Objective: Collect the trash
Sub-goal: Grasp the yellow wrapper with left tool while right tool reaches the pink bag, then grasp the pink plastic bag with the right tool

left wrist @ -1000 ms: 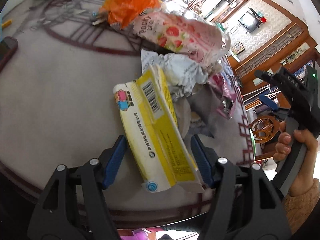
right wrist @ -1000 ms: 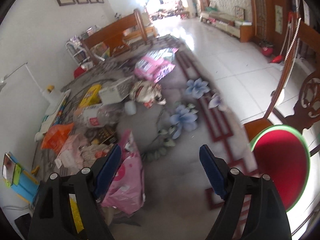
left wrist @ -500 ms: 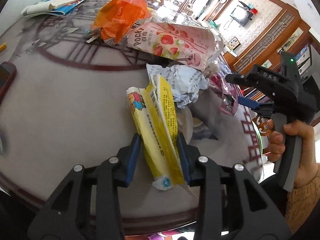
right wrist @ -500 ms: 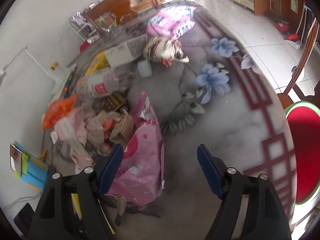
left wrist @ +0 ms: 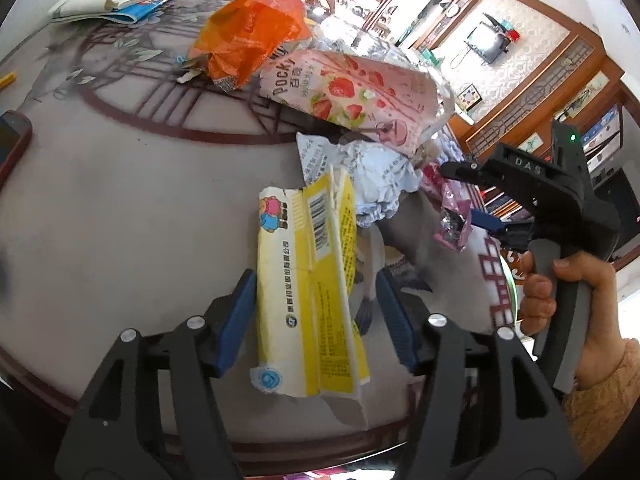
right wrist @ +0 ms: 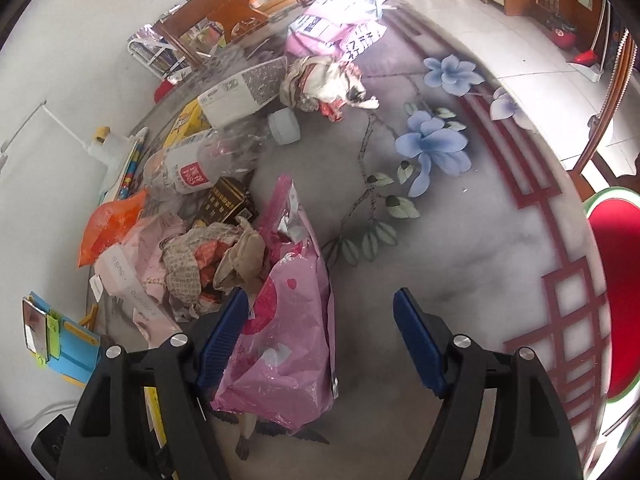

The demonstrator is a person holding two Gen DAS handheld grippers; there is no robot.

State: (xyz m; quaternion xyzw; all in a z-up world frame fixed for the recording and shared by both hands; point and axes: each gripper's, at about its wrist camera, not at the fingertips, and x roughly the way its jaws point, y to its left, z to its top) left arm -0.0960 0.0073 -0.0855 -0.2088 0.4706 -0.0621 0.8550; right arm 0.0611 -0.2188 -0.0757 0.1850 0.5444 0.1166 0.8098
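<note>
A flattened yellow and white carton [left wrist: 308,280] lies on the round table between the jaws of my left gripper [left wrist: 316,312], which is open, with gaps on both sides. My right gripper [right wrist: 320,344] is open, and a pink plastic bag [right wrist: 288,328] lies between its jaws against the left finger. The right gripper also shows in the left wrist view [left wrist: 492,220], held in a hand at the right. Behind the carton lie crumpled white paper [left wrist: 372,172], a pink Pocky wrapper [left wrist: 352,92] and an orange bag [left wrist: 252,36].
A clear bottle [right wrist: 192,168], a white box [right wrist: 240,92], a dark box [right wrist: 228,204], crumpled paper [right wrist: 324,84] and pink packets [right wrist: 336,32] litter the patterned table [right wrist: 460,240]. A red chair seat [right wrist: 616,280] stands at the right. A phone [left wrist: 10,140] lies at the left edge.
My left gripper closed on the carton half a second ago and has now opened again. My right gripper has moved down and closer to the pink bag.
</note>
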